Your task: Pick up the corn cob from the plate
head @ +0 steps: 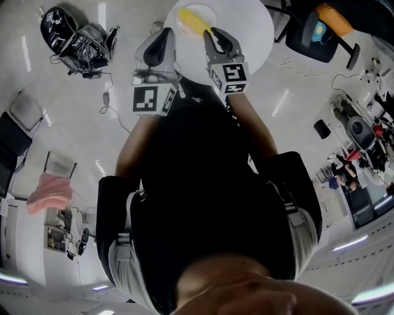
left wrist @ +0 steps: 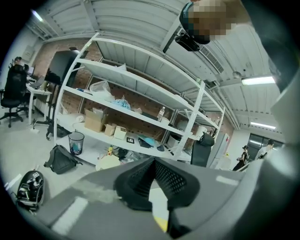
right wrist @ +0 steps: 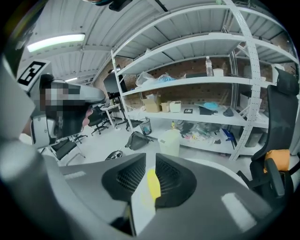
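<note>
Arms outstretched, left gripper (head: pixel 165 32) fingers together, right gripper (head: pixel 215 33) fingers (barely) apart

Lighting: bright, even, from ceiling strip lights (left wrist: pixel 258 80); glare streaks on glossy floor (head: pixel 280 101); strong fisheye bending, dark vignetted corners; nearest foreground soft

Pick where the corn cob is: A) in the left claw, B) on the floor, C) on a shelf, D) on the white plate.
D: in the head view the yellow corn cob lies on the white plate atop the round table.
</note>
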Tool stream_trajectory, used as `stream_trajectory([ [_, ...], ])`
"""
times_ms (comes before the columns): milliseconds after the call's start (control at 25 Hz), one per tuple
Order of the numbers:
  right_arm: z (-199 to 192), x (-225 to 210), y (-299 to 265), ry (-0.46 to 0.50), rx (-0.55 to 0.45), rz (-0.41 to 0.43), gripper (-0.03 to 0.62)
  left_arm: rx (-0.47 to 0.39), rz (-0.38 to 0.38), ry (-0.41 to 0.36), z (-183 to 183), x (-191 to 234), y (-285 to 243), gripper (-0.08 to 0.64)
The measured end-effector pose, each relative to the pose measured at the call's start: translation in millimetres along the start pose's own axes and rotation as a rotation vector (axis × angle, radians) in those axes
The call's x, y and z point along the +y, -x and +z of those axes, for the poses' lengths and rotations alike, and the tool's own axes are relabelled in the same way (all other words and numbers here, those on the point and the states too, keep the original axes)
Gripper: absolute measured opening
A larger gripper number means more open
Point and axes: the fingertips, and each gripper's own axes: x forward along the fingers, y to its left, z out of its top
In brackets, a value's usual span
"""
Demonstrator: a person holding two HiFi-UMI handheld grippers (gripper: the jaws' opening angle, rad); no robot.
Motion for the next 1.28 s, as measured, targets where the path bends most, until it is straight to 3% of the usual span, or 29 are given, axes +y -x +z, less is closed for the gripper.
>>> stream_trajectory([
  [720, -50, -15, -43, 0.006, 0.128, 0.020, 0.114, 0.042, 0.013, 0.035, -22, 15, -14, 0.000],
  [1280, -88, -19, -71, 0.058, 0.246, 0.040, 0.193, 0.068, 0.009, 0.064, -39, 29, -24, 0.000],
])
